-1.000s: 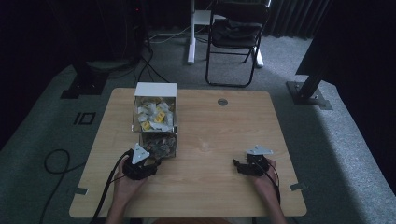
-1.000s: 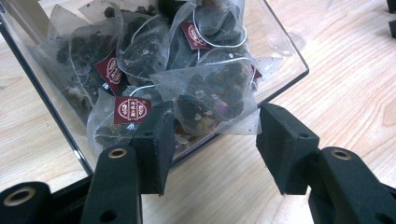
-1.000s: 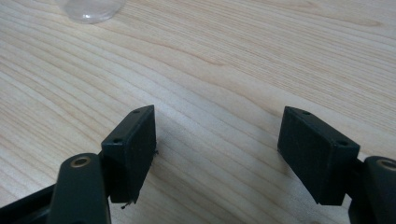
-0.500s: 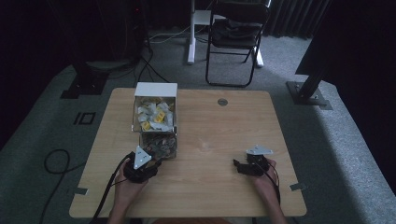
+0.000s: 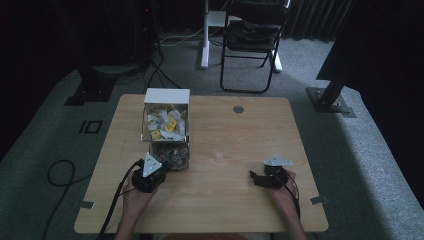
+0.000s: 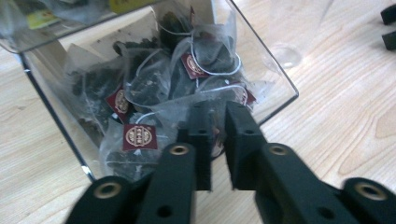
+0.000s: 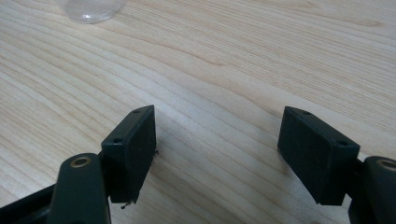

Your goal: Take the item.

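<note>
A clear plastic box (image 5: 166, 131) stands on the wooden table (image 5: 230, 135). Its far compartment holds yellow and white packets (image 5: 165, 122). Its near compartment holds mesh tea bags (image 6: 154, 93) with dark red tags. My left gripper (image 5: 150, 175) is at the near open end of the box. Its jaws (image 6: 217, 140) reach in among the tea bags, nearly together and pinching the mesh of one tea bag (image 6: 187, 126). My right gripper (image 5: 267, 177) rests low over bare wood at the front right, its jaws (image 7: 217, 149) wide apart with nothing between them.
A clear plastic cup (image 6: 285, 51) stands on the table right of the box; its base (image 7: 93, 7) lies just ahead of my right gripper. A round grommet (image 5: 238, 109) sits near the far edge. A folding chair (image 5: 252, 45) stands beyond the table.
My left gripper has shifted only slightly at the box's near end. My right gripper has stayed where it was.
</note>
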{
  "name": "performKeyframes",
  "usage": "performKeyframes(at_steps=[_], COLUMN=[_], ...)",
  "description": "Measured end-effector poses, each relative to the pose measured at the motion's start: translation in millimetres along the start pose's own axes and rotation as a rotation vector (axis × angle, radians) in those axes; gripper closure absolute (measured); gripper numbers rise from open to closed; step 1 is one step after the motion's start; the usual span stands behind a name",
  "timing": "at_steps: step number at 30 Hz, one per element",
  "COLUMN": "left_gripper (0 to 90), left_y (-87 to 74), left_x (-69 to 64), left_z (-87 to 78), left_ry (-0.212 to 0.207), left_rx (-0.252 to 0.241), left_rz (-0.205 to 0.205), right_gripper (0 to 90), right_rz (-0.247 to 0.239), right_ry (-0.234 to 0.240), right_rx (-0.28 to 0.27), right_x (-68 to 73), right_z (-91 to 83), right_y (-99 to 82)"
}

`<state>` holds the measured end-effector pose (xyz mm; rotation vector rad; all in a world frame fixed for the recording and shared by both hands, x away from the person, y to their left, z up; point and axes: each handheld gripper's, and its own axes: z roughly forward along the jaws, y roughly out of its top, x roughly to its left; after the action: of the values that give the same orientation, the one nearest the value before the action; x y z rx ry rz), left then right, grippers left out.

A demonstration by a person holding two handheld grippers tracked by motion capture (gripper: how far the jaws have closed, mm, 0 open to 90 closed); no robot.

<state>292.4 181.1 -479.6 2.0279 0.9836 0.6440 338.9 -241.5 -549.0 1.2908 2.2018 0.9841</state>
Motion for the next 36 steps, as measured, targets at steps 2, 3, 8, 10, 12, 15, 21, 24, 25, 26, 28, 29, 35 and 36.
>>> performKeyframes(at_steps=[2,3,8,10,12,15,21,24,25,26,28,29,35,36], left_gripper=[75.7,75.9,88.9,90.0,90.0,90.0,90.0,90.0,90.0,90.0,90.0,90.0,90.0,90.0], left_y=[-0.1,0.2,1.6,2.5,3.1,6.6,11.7,13.3,14.9,15.7,17.1,17.9,23.5,24.3], left_x=[0.5,0.9,2.9,3.3,3.9,6.3,8.7,9.5,10.2,10.5,11.1,11.3,12.0,12.4], left_z=[1.2,1.5,1.1,0.0,-0.7,-3.4,-7.4,-9.3,-10.4,-10.9,-11.8,-12.6,-18.1,-19.0], left_ry=[-0.009,-0.012,-0.004,0.003,0.007,0.006,0.007,0.006,0.009,0.009,0.008,0.005,-0.012,-0.017], left_rx=[0.005,0.004,-0.001,-0.006,-0.01,-0.025,-0.044,-0.052,-0.055,-0.057,-0.061,-0.062,-0.076,-0.078], left_rz=[-0.002,-0.003,-0.017,-0.017,-0.016,-0.028,-0.033,-0.035,-0.034,-0.036,-0.037,-0.039,-0.04,-0.04], right_gripper=[27.5,27.5,27.5,27.5,27.5,27.5,27.5,27.5,27.5,27.5,27.5,27.5,27.5,27.4], right_rz=[0.0,0.0,0.0,0.0,0.0,0.0,0.0,0.0,0.0,0.0,0.0,0.0,0.0,0.0], right_ry=[0.0,0.0,0.0,0.0,0.0,0.0,0.0,0.0,0.0,0.0,0.0,0.0,0.0,0.0], right_rx=[0.0,0.0,0.0,0.0,0.0,0.0,0.0,0.0,0.0,0.0,0.0,0.0,0.0,0.0], right_x=[0.0,0.0,0.0,0.0,0.0,0.0,0.0,0.0,0.0,0.0,0.0,0.0,0.0,0.0], right_z=[0.0,0.0,0.0,0.0,0.0,0.0,0.0,0.0,0.0,0.0,0.0,0.0,0.1,0.1], right_y=[0.0,0.0,0.0,0.0,0.0,0.0,0.0,0.0,0.0,0.0,0.0,0.0,0.1,0.1])
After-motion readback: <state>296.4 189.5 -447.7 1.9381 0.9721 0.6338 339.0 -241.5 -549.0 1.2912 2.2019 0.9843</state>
